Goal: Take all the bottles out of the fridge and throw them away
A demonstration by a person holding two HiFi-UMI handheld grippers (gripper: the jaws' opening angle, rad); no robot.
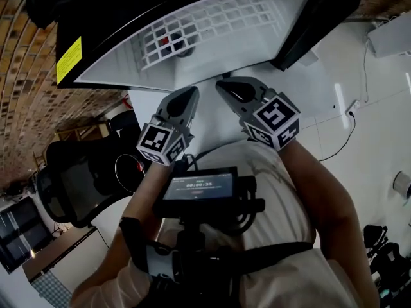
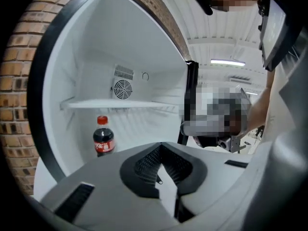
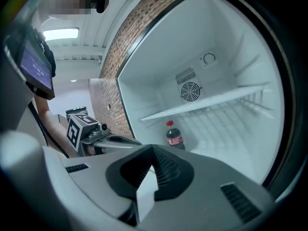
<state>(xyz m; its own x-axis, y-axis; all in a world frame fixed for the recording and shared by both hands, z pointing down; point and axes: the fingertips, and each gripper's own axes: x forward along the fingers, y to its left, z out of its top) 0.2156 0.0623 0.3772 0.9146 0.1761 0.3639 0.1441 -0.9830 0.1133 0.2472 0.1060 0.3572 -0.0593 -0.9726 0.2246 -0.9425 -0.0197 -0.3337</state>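
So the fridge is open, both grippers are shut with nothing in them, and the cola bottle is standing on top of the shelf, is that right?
Not quite: the cola bottle stands under the shelf, on the floor of the fridge, as the left gripper view shows. The fridge is open, and the left gripper and right gripper are shut with nothing in them.

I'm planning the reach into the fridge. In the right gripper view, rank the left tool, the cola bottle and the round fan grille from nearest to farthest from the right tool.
1. left tool, close alongside on the left, outside the fridge.
2. cola bottle, standing below the shelf inside the fridge.
3. fan grille, on the back wall above the shelf.
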